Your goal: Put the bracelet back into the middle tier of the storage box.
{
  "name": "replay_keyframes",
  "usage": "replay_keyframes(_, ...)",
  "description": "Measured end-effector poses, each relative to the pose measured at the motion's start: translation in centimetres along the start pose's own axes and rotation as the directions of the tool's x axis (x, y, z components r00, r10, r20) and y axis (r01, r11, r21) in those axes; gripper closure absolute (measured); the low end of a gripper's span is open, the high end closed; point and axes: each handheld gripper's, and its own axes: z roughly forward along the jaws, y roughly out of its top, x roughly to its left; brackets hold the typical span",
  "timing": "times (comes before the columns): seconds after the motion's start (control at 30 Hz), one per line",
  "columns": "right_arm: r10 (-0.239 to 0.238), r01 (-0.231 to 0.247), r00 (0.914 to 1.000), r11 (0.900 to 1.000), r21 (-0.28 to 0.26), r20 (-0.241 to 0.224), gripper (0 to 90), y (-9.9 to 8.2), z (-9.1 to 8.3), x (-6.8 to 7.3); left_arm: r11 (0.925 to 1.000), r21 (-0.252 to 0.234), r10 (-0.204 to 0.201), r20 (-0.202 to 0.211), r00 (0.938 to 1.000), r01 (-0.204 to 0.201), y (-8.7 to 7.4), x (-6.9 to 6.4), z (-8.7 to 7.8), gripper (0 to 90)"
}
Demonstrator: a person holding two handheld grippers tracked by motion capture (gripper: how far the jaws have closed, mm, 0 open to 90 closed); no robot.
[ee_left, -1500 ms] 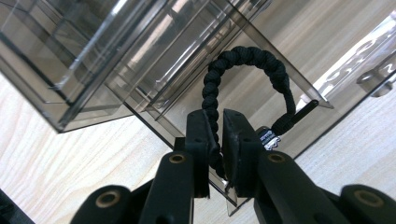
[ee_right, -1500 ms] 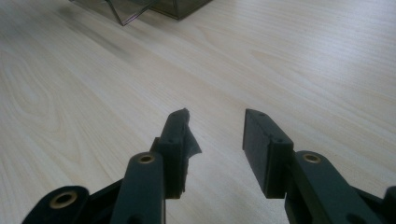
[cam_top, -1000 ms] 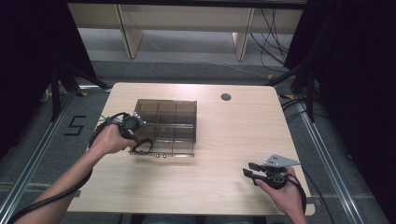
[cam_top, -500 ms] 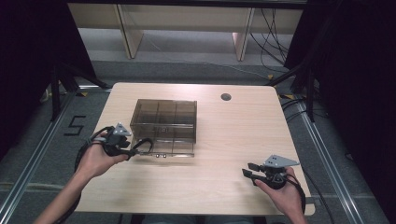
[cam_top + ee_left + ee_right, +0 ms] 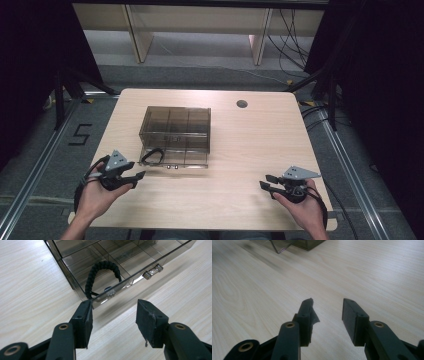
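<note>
A pale wood-grain tabletop with rounded corners stands in a dark room, and a round cable hole sits near its far edge, right of centre. Beyond the far edge runs a grey floor with light wooden uprights and loose cables trailing across it. Black curtains close off both sides. On the floor to the left a metal rail runs alongside the tabletop, with a number five marked beside it.

A smoky clear plastic box divided into compartments stands on the left half of the tabletop, its lid folded flat toward the near side. A black braided bracelet lies at the near left corner of the box; in the left gripper view it arches upright behind the clear wall, just past the fingertips.

The left tongs hover near the tabletop's near left edge, just short of the box, pointing right toward it. Their jaws have just been opening and stand wide apart with nothing between them. The right tongs rest near the near right edge, well apart from the box, pointing left; their jaws are apart as well and hold nothing, with bare wood beneath them
</note>
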Motion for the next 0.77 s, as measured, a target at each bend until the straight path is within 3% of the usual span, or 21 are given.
replay_keyframes(0.03,-0.003,0.003,1.0000,1.0000,-0.001,0.003,61.6,0.0,0.0,0.0,0.9991,-0.021,-0.037,0.002,0.9993,0.037,-0.5,-0.4,0.1,46.6)
replay_keyframes(0.13,0.015,-0.015,0.9998,0.9999,0.002,-0.012,61.6,0.0,0.0,0.1,0.9986,-0.039,-0.037,0.004,0.9993,0.037,-1.3,-0.7,0.1,45.3)
replay_keyframes(0.17,0.007,-0.007,0.9998,1.0000,0.003,-0.017,61.6,0.0,0.1,0.0,0.9944,-0.085,-0.065,-0.013,0.9978,0.063,-2.0,-1.1,0.4,45.3)
replay_keyframes(0.2,0.010,-0.010,0.9998,0.9999,0.003,-0.016,61.6,0.0,0.1,0.0,0.9944,-0.085,-0.065,-0.013,0.9978,0.063,-2.0,-1.1,0.4,45.4)
replay_keyframes(0.23,0.009,-0.009,0.9998,1.0000,0.002,-0.016,61.6,0.0,0.1,0.0,0.9912,-0.111,-0.076,-0.023,0.9968,0.073,-2.9,-1.5,0.7,45.3)
replay_keyframes(0.27,0.015,-0.015,0.9998,0.9999,0.002,-0.012,61.6,0.0,0.0,0.1,0.9830,-0.136,-0.127,-0.019,0.9917,0.123,-3.2,-2.0,0.9,45.2)
replay_keyframes(0.33,0.015,-0.015,0.9998,0.9999,0.002,-0.012,61.6,0.0,0.0,0.1,0.9789,-0.158,-0.134,-0.012,0.9910,0.130,-3.6,-2.1,1.1,44.6)
replay_keyframes(0.4,0.011,-0.011,0.9999,0.9999,-0.004,0.003,61.6,0.0,0.0,0.1,0.9736,-0.182,-0.146,-0.030,0.9888,0.138,-4.3,-2.6,1.2,44.1)
replay_keyframes(0.47,0.004,-0.004,1.0000,0.9999,-0.012,0.006,61.6,-0.1,0.1,0.1,0.9637,-0.193,-0.194,-0.033,0.9805,0.184,-4.7,-3.0,1.3,43.9)
replay_keyframes(0.53,0.002,-0.002,0.9998,0.9999,-0.012,0.022,61.6,-0.1,0.0,0.1,0.9633,-0.204,-0.183,-0.024,0.9829,0.174,-4.8,-3.0,1.4,43.3)
replay_keyframes(0.57,0.027,-0.027,0.9996,0.9996,-0.002,0.007,61.6,-0.1,0.0,0.2,0.9687,-0.191,-0.166,-0.028,0.9858,0.158,-5.0,-3.0,1.3,43.3)
replay_keyframes(0.63,0.034,-0.034,0.9994,0.9994,-0.010,0.004,61.5,-0.1,0.1,0.3,0.9625,-0.199,-0.193,-0.025,0.9809,0.184,-5.2,-3.3,1.4,42.5)
replay_keyframes(0.67,0.011,-0.011,0.9999,0.9998,-0.015,0.005,61.5,-0.1,0.1,0.0,0.9609,-0.205,-0.196,-0.028,0.9803,0.186,-5.2,-3.5,1.6,42.4)
replay_keyframes(0.77,0.014,-0.014,0.9999,0.9998,-0.015,0.009,61.4,-0.2,0.1,0.0,0.9603,-0.206,-0.200,-0.037,0.9792,0.188,-5.3,-3.7,1.6,42.0)
